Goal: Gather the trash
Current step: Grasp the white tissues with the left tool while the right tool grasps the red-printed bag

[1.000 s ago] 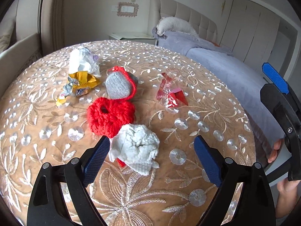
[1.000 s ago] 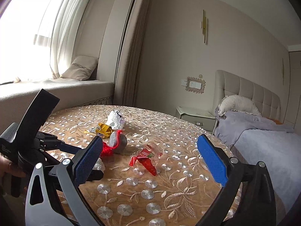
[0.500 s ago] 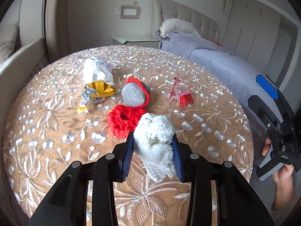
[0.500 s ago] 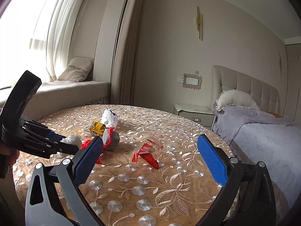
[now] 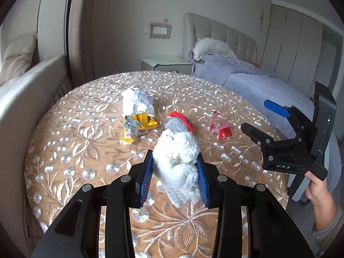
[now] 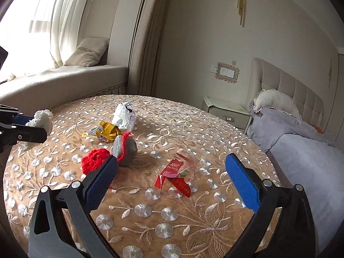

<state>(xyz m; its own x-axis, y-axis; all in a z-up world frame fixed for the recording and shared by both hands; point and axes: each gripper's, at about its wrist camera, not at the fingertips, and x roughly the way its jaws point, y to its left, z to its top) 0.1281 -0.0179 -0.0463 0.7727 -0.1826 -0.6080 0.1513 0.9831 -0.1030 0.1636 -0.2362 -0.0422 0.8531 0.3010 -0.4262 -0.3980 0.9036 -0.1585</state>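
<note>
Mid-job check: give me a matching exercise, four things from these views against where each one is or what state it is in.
Things:
1. white knitted wad
2. red wrapper
3. yellow wrapper
4. right gripper

States or places:
A. open, nothing held
B. clamped in the left gripper
C. on the table between the right gripper's fingers
D. beside the white plastic bag

Pairs: 1-B, 2-C, 3-D, 4-A
</note>
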